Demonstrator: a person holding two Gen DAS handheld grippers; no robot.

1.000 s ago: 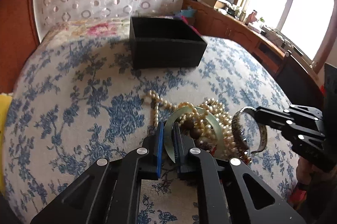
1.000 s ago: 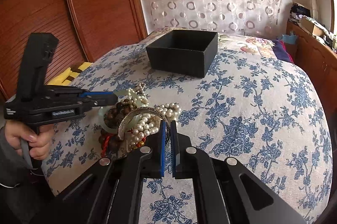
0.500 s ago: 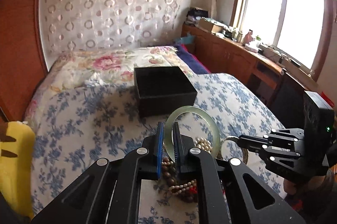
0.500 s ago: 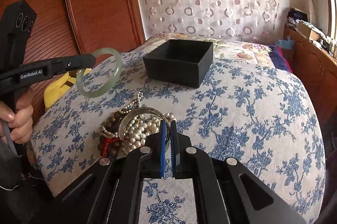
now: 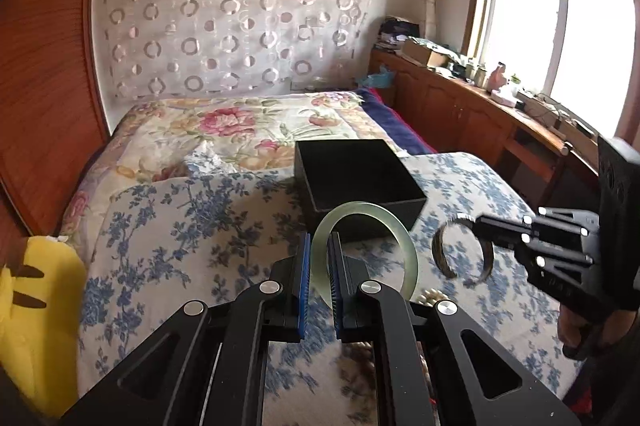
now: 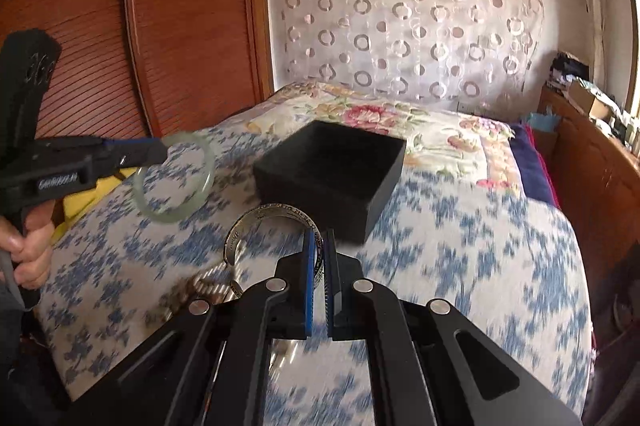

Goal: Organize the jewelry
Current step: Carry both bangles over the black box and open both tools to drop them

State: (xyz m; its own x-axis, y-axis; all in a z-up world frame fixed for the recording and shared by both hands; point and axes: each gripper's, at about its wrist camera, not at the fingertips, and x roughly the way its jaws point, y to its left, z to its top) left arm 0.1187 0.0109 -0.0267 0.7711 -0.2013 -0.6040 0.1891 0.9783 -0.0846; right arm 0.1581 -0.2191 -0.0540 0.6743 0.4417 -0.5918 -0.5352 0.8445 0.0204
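Observation:
My left gripper is shut on a pale green jade bangle and holds it in the air just in front of the open black box. In the right wrist view that left gripper and the bangle hang to the left of the box. My right gripper is shut on an engraved silver cuff bracelet, also off the bed; in the left wrist view it carries the cuff to the right of the box. A blurred pile of pearls and beads lies below.
The box stands on a bed with a blue-flowered cover and a rose-patterned quilt behind. A yellow cushion lies at the bed's left edge. A wooden wardrobe stands left, a cluttered wooden counter right. A hand grips the left handle.
The left gripper lifted the jade bangle off the jewelry pile and rose toward the box. In the last half second the right gripper raised the silver cuff off the pile too.

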